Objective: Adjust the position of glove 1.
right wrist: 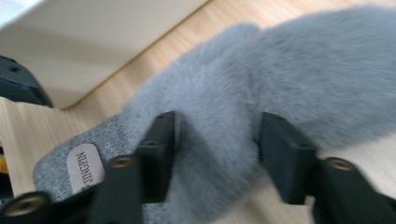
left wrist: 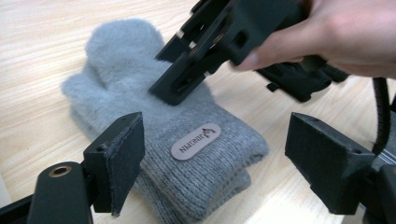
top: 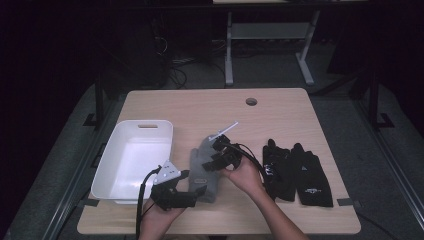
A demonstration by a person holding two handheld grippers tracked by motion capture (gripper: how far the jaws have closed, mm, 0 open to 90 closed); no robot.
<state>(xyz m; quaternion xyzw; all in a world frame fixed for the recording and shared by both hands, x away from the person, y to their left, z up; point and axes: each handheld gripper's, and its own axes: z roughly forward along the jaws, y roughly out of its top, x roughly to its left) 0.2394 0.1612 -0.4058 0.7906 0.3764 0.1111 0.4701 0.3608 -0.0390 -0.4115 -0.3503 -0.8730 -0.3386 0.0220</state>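
A pair of fluffy grey mittens (top: 202, 150) lies stacked at the table's middle, cuffs toward me. In the right gripper view my right gripper (right wrist: 217, 135) has its jaws pressed into the fur of the grey mitten (right wrist: 317, 70) from both sides, pinching a ridge of it. From the left gripper view, the right gripper (left wrist: 180, 86) bears down on the mitten (left wrist: 126, 60) above its oval label (left wrist: 195, 141). My left gripper (left wrist: 215, 154) stands wide open just short of the cuff, nothing between its jaws. From above, the left gripper (top: 194, 184) is at the mittens' near end, the right gripper (top: 207, 164) on top of them.
A white plastic bin (top: 145, 123) stands left of the mittens, its wall (right wrist: 93, 42) close behind them. A pair of black gloves (top: 295, 172) lies flat to the right. A round cable hole (top: 251, 101) is at the far edge.
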